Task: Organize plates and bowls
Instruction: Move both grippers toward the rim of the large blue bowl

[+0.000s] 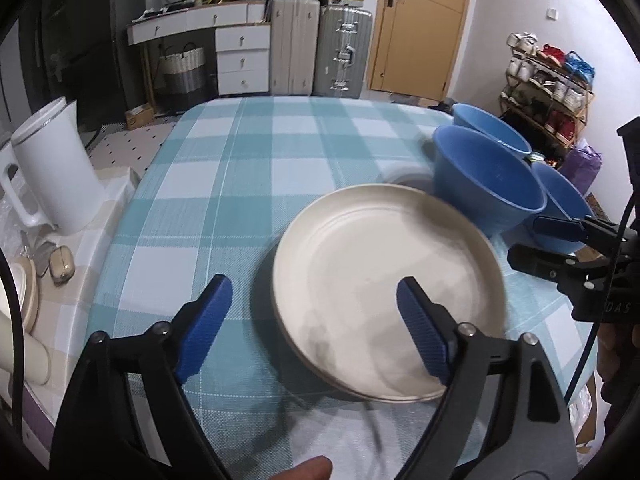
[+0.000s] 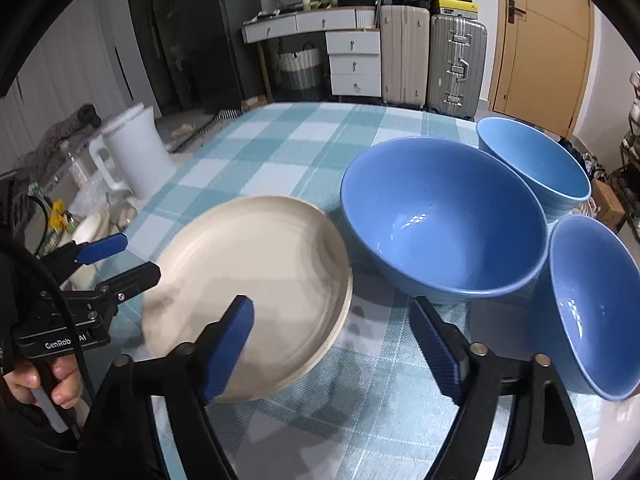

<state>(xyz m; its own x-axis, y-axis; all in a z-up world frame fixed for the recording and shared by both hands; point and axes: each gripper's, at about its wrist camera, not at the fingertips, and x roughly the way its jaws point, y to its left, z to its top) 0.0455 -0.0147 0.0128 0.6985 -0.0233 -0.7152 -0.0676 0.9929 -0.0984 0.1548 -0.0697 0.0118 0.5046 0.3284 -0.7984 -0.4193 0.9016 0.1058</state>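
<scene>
A cream plate (image 1: 384,280) lies on the checked tablecloth (image 1: 256,160), stacked on another plate whose rim shows beneath; it also shows in the right wrist view (image 2: 256,280). Three blue bowls stand to its right: a large one (image 2: 440,224), a far one (image 2: 532,160) and a near right one (image 2: 592,304). My left gripper (image 1: 312,328) is open, its right finger over the plate's near part and its left finger off the rim. My right gripper (image 2: 332,344) is open, over the plate's right edge, in front of the large bowl. Neither holds anything.
A white kettle (image 1: 52,172) stands at the table's left side beside small clutter. Suitcases (image 1: 320,48), a drawer unit and a door stand beyond the table. A shoe rack (image 1: 548,92) is at the far right.
</scene>
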